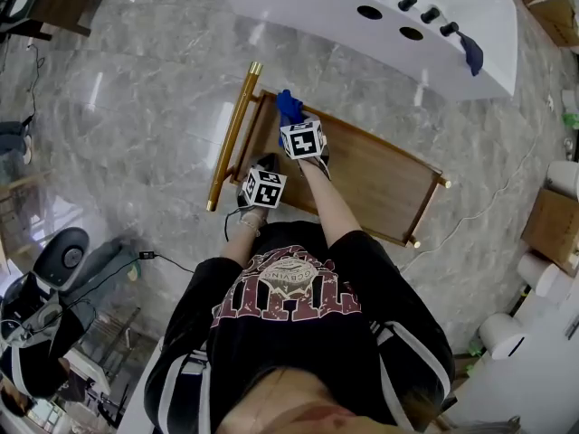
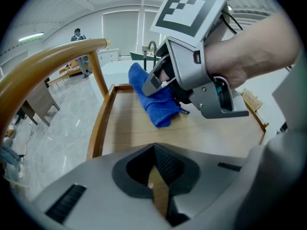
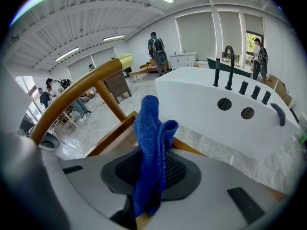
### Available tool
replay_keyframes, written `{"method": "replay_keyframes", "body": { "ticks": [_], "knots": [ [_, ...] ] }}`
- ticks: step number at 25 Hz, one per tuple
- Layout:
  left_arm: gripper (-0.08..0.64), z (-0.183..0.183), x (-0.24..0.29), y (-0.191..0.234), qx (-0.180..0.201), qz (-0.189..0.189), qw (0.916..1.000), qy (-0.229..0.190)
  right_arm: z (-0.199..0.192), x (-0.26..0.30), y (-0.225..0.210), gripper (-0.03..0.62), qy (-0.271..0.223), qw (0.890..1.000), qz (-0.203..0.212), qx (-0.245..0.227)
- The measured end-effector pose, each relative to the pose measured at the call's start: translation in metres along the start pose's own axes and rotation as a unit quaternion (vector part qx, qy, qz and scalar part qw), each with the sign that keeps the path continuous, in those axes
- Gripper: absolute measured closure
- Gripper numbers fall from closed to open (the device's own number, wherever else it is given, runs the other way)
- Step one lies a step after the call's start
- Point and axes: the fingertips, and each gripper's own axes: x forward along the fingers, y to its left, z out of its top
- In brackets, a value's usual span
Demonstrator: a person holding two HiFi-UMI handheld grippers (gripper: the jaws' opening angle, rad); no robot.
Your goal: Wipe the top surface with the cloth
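Head view looks down on a person in a black printed T-shirt [image 1: 289,333] with both forearms stretched forward over a low wooden tray-top trolley [image 1: 380,183]. The left arm is bent short, and the left gripper [image 1: 261,165] sits at the trolley's near edge. Its jaws are drawn almost together, with only a sliver of wood showing in the slit between them. The right arm reaches farther, angled across the wooden top toward its left end. There the right gripper [image 1: 291,117] is clamped on a bright blue knitted cloth [image 1: 288,105]. In the left gripper view the cloth's lower fold rests on the wood, close to the raised rim. Just past it runs the trolley's brass-coloured handle bar [image 1: 233,134]. A white tub with black tap fittings [image 1: 452,7] stands beyond on the grey marble floor [image 1: 136,107].
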Motion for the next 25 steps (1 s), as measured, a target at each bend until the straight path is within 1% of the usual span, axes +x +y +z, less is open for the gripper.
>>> {"method": "replay_keyframes", "body": {
  "ticks": [2, 5, 8, 12, 17, 20, 25],
  "knots": [
    [0.512, -0.001, 0.001, -0.004, 0.004, 0.000, 1.0000, 0.004, -0.004, -0.005, -0.006, 0.503, 0.001, 1.000, -0.004, 0.004],
    [0.512, -0.003, 0.001, -0.003, -0.005, 0.001, 1.0000, 0.006, -0.009, -0.010, -0.012, 0.503, 0.000, 1.000, -0.008, 0.006],
    [0.512, -0.004, 0.002, -0.005, 0.001, 0.009, 0.9999, 0.010, -0.016, -0.015, -0.019, 0.503, 0.004, 1.000, -0.009, 0.013],
    [0.512, -0.004, 0.003, -0.005, -0.019, 0.011, 0.9995, 0.021, -0.024, -0.022, -0.027, 0.503, 0.007, 1.000, -0.014, 0.021],
    [0.512, -0.004, 0.003, -0.006, -0.003, 0.016, 0.9996, 0.021, -0.031, -0.028, -0.037, 0.503, 0.003, 0.999, -0.019, 0.031],
    [0.512, -0.004, 0.004, -0.007, -0.004, 0.023, 0.9996, 0.019, -0.036, -0.032, -0.042, 0.503, 0.003, 0.999, -0.021, 0.033],
    [0.512, -0.005, 0.006, -0.006, 0.007, 0.027, 0.9995, 0.017, -0.039, -0.037, -0.051, 0.503, 0.000, 0.999, -0.024, 0.028]
  ]
}}
